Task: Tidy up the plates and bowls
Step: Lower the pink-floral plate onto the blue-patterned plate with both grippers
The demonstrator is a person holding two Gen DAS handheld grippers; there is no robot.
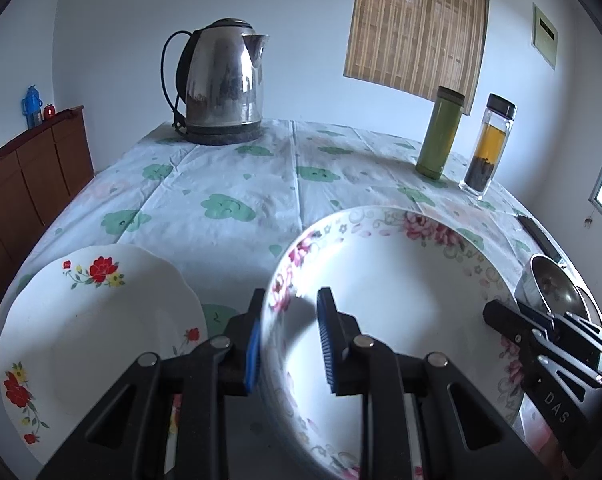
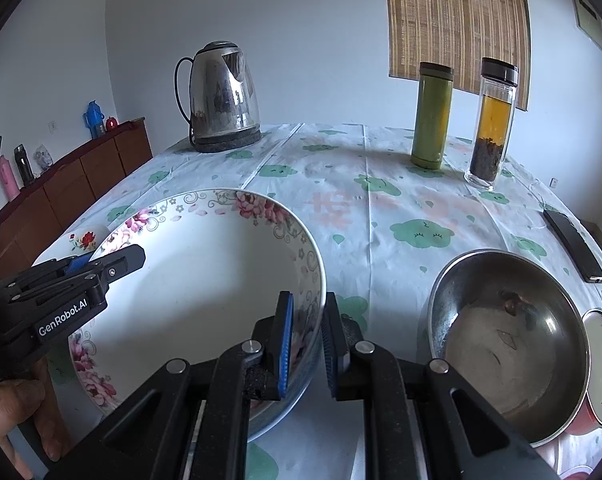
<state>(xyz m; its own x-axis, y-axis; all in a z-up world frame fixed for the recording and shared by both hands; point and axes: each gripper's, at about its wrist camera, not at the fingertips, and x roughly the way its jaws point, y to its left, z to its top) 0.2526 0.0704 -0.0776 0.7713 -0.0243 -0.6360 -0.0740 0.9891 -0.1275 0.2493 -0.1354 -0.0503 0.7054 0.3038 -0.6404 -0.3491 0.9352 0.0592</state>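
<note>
A big white bowl with pink flowers [image 1: 401, 300] fills the middle of the left wrist view. My left gripper [image 1: 289, 344] is shut on its left rim, one blue pad outside and one inside. In the right wrist view the same flowered bowl [image 2: 205, 280] has my right gripper [image 2: 307, 344] shut on its right rim. Each gripper shows in the other's view: the right gripper [image 1: 517, 314] and the left gripper [image 2: 109, 258]. A white plate with red flowers [image 1: 93, 320] lies left of the bowl, and its edge also shows as the red-flowered plate [image 2: 83, 238]. I cannot tell whether the bowl rests on the table.
A steel bowl [image 2: 509, 340] sits right of the flowered bowl, with a red-sided bowl [image 2: 601, 368] beyond it. At the back of the table [image 2: 381, 208] stand a kettle [image 2: 225, 96], a green flask [image 2: 431, 116] and a glass tea bottle [image 2: 491, 120]. A phone [image 2: 575, 246] lies at the right edge. A wooden cabinet [image 1: 33, 168] stands at the left.
</note>
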